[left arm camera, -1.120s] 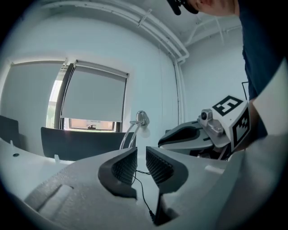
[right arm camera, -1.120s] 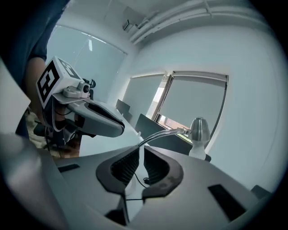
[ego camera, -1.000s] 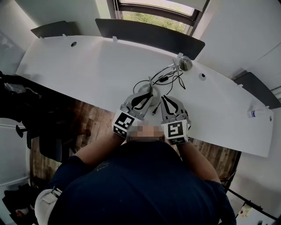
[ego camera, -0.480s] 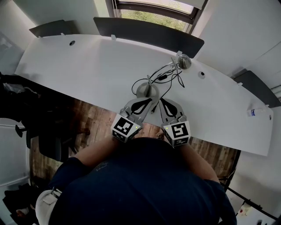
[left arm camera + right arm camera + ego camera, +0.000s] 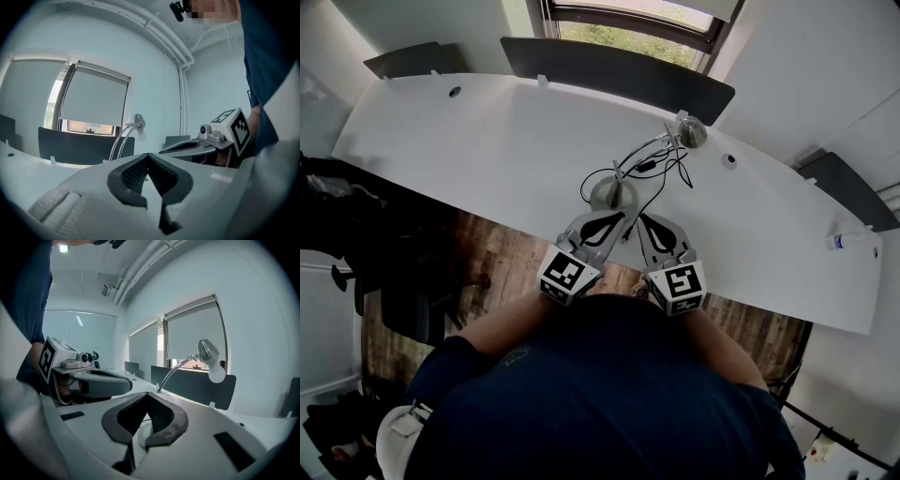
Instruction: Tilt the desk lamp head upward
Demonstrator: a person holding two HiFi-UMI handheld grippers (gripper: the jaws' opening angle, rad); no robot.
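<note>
Chrome desk lamp (image 5: 641,155) stands on the white surface (image 5: 469,141), round base (image 5: 612,194) near the front edge, just ahead of both tongs. Long axis: twin-rod arm runs from base up & away twd the window. Lamp head (image 5: 207,351) at the far end tilts down, bulb (image 5: 216,373) aimed low-right in the right gripper view. Left tongs (image 5: 148,157) pressed together, nothing btwn; right tongs (image 5: 146,397) likewise, empty. Black cable (image 5: 670,178) loops beside the arm.

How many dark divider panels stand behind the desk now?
3: left panel at the far left of the desk, middle panel under the window, right panel at the right end. Others may lie out of view.
</note>
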